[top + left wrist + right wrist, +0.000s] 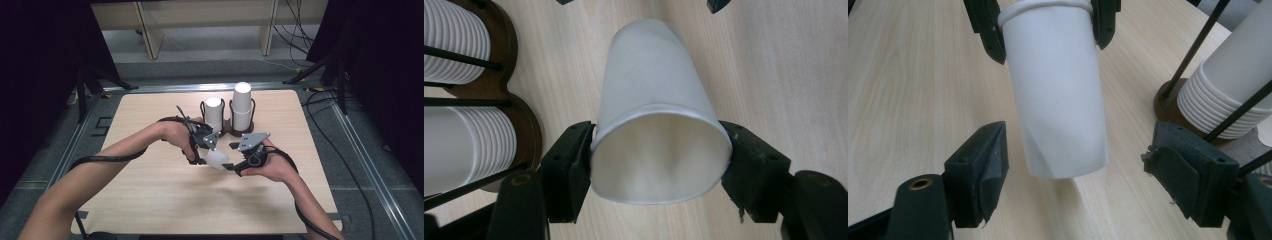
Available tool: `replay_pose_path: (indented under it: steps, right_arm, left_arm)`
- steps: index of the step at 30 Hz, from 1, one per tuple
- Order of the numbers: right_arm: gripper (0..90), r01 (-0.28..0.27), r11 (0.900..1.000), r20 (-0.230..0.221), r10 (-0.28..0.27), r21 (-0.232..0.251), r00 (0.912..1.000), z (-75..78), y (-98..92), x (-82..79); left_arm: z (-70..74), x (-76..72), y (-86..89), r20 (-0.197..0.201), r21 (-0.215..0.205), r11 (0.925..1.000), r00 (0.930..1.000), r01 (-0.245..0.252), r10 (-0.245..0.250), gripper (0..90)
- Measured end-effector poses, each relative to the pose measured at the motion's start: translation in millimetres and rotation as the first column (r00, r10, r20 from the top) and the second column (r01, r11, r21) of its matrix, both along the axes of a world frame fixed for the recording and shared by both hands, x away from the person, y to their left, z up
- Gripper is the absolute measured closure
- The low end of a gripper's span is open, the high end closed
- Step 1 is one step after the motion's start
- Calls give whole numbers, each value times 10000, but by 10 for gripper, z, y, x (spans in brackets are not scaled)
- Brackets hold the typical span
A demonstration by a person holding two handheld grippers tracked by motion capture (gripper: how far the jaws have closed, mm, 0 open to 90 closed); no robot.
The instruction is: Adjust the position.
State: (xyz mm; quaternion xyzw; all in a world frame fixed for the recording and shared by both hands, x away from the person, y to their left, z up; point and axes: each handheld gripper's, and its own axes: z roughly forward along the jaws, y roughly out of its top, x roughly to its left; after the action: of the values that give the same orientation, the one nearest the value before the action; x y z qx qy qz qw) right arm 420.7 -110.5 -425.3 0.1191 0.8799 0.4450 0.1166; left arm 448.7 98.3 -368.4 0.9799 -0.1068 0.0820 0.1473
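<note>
A pale wooden table (150, 200) bears a dark cup rack (240, 131) (two white stacks), just beyond both grippers.

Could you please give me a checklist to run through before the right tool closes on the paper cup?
1. Left tool clamped on the paper cup at its rim: ok.
2. Rim keeps its round shape: not ok, squeezed slightly oval.
3. Right tool open, pads clear of the cup's closed end: ok.
4. Cup centred between the right tool's jaws: ok, roughly.
5. Cup wall undamaged: not ok, a crease shows near the closed end.
6. Cup clear of the stacks in the cup holder: ok.
</note>
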Motion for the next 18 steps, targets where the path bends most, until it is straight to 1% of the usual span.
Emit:
replay_pose_path:
  steps: [1, 2, 3, 4, 5, 6, 7, 8, 9, 10, 11, 12, 13, 14, 15, 17, 18]
  right_arm:
    - [244, -10, 10000, -47, 9, -24, 10000, 0, 14, -1]
    - [244, -57, 10000, -57, 57, -27, 10000, 0, 26, 1]
    - [244, -75, 10000, -64, 75, -52, 10000, -2, 40, 3]
    - [244, -76, 10000, -110, 76, -45, 9999, -2, 52, 3]
    - [245, -111, 9999, -121, 110, -79, 9999, -3, 66, 7]
    - [244, -156, 9998, -103, 155, -93, 9998, -5, 85, 12]
    - [245, -168, 9998, -76, 167, -106, 9998, -7, 96, 16]
    - [245, -201, 9998, -150, 200, -86, 9997, -8, 115, 18]
    - [245, -291, 9995, 124, 292, -145, 9995, -5, 128, 36]
    - [246, -216, 9997, -146, 214, -137, 9997, -11, 142, 25]
    - [245, -238, 9995, -138, 236, -186, 9996, -14, 157, 28]
    - [245, -336, 9992, -39, 335, -219, 9994, -17, 174, 37]
    - [246, -283, 9994, -173, 280, -198, 9995, -19, 186, 32]
    - [246, -320, 9993, -158, 316, -213, 9994, -23, 196, 33]
    - [246, -348, 9991, -178, 344, -254, 9993, -27, 212, 32]
    - [246, -413, 9987, -196, 407, -313, 9990, -34, 236, 32]
    - [247, -537, 9979, 80, 540, -364, 9985, -30, 241, 50]
  left_arm:
    - [11, 9, -1, 52, 154, 9998, 9999, 108, -109, 331]
    - [3, 2, -2, -17, 58, 10000, 10000, 9, -9, 332]
    - [6, 4, -4, 20, 143, 9999, 10000, 69, -69, 331]
    - [15, 8, -8, 83, 322, 9993, 9998, 191, -194, 331]
    - [16, 4, -14, 74, 347, 9992, 9997, 221, -224, 332]
    - [4, -10, -16, -20, 124, 9999, 10000, 69, -69, 332]
    - [13, -9, -23, 19, 226, 9996, 9999, 171, -171, 332]
    - [20, -7, -28, 51, 330, 9991, 9996, 270, -272, 332]
    - [16, -13, -30, 25, 279, 9994, 9997, 226, -227, 332]
    - [6, -23, -32, -45, 145, 9998, 9999, 110, -110, 332]
    - [13, -19, -36, 2, 239, 9995, 9998, 194, -194, 332]
    - [24, -13, -38, 35, 393, 9988, 9996, 279, -281, 332]
    - [16, -22, -38, -27, 244, 9996, 9999, 164, -164, 332]
    - [16, -26, -40, -40, 189, 9997, 9999, 128, -127, 332]
    - [30, -18, -42, 41, 358, 9990, 9996, 268, -269, 332]
    - [36, -19, -46, 60, 419, 9986, 9995, 321, -324, 332]
    - [34, -23, -48, 34, 358, 9989, 9996, 289, -290, 332]
